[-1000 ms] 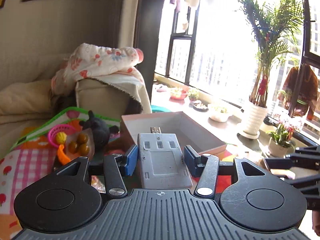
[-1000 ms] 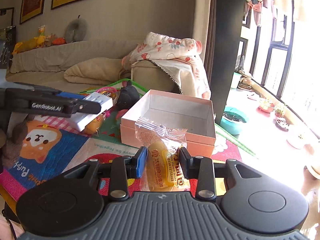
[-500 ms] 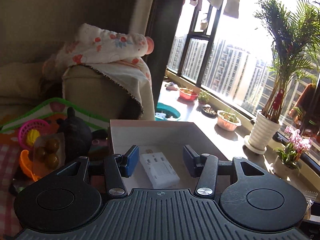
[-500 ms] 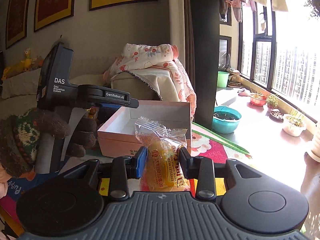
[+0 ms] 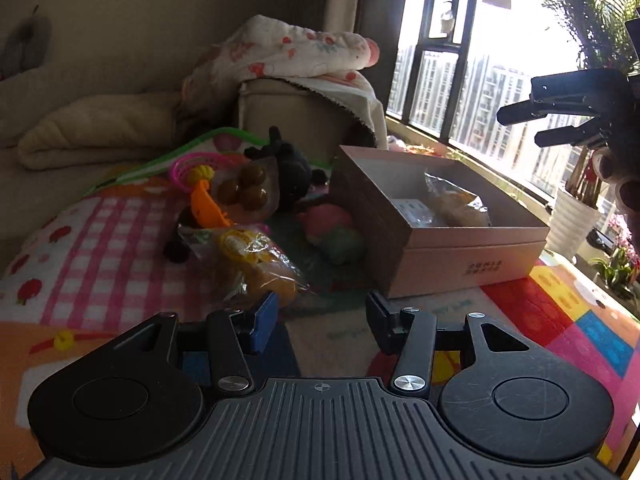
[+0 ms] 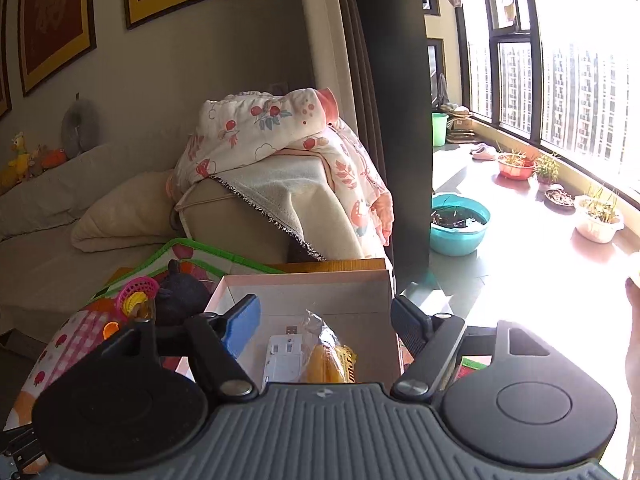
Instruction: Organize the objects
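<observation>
While the wide lens bends every edge, several things stay hard to read: the dark plush toy [image 5: 294, 168] is little more than a black shape, the soft pink and green lump [image 5: 334, 232] beside the box cannot be named, and the print on the box front is too small to read. In the right wrist view the wrapped bun [image 6: 330, 354] and the white adapter [image 6: 282, 356] are cut off by the tool body.

A bright patterned mat [image 5: 104, 248] covers the bench, checked pink on the left and blocked in red, yellow and blue on the right. Behind it stand a beige sofa [image 5: 92, 132] with a flowered blanket [image 5: 296, 52] over its arm, framed pictures on the wall, and tall windows with potted plants on the sill.

At left on the mat lie a pink basket [image 5: 188, 166], an orange toy piece [image 5: 206, 208], a bag of brown balls [image 5: 244, 190] and a second wrapped bun [image 5: 256, 264]. The left tongs [image 5: 318, 320] stand partly apart with nothing between them, just in front of that bun. The pink box [image 5: 460, 256] holds the adapter and the bun side by side. The right tongs [image 6: 324, 326], above the box, have just been opening and stand wide, the bun below clear of the pads.
</observation>
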### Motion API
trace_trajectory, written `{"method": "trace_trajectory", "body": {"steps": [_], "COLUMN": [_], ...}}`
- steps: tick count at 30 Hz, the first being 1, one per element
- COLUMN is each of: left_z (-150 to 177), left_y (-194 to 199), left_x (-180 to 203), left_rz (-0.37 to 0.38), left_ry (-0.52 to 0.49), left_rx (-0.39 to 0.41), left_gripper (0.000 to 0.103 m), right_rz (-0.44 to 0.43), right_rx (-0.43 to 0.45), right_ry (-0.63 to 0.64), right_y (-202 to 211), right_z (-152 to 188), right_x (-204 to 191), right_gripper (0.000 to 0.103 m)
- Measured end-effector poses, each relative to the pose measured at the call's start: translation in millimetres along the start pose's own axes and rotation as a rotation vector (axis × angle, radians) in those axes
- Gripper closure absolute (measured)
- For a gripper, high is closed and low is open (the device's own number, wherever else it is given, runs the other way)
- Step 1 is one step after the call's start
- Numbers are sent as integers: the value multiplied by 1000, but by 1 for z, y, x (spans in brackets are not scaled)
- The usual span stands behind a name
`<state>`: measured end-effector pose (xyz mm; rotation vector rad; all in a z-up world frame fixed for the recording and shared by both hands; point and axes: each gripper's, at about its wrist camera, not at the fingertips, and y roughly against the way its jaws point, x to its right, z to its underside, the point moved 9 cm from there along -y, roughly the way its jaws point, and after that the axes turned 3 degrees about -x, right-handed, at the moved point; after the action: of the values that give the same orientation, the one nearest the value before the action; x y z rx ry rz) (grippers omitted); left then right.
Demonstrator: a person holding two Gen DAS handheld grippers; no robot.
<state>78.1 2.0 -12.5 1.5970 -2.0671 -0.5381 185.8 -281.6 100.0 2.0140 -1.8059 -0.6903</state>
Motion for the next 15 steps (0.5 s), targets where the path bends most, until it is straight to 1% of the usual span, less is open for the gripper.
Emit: {"method": "trace_trajectory", "body": {"steps": [2,4,6,8,10,13,15], "left_z": [4,5,2,-2,-8,-20,-28], "left_y": [1,1,-2,-4,-7,-15,-22], "left_x": [-6,-13,-21,-27,-34,-39,-42], "left_rz": [-9,-12,-23,-39,-52,-69,-92], "left_ry": [-3,26,63,101,135,164,182], "left_rx": [3,6,11,21,24,27,27], "left_gripper": [50,50,50,50,50,50,50], "right_rz": [-8,3,31,52,66,77,63], "right_rx": [9,18,20,24,32,31,13], "right_ry": [2,21,72,131,194,294,337], "right_y": [3,6,10,12,16,20,20], "right_z": [6,15,30,48,69,100,118], "right_x": [-3,-6,-11,-19,-29,-47,-60], "right_gripper": [26,19,18,14,3,0,0]}}
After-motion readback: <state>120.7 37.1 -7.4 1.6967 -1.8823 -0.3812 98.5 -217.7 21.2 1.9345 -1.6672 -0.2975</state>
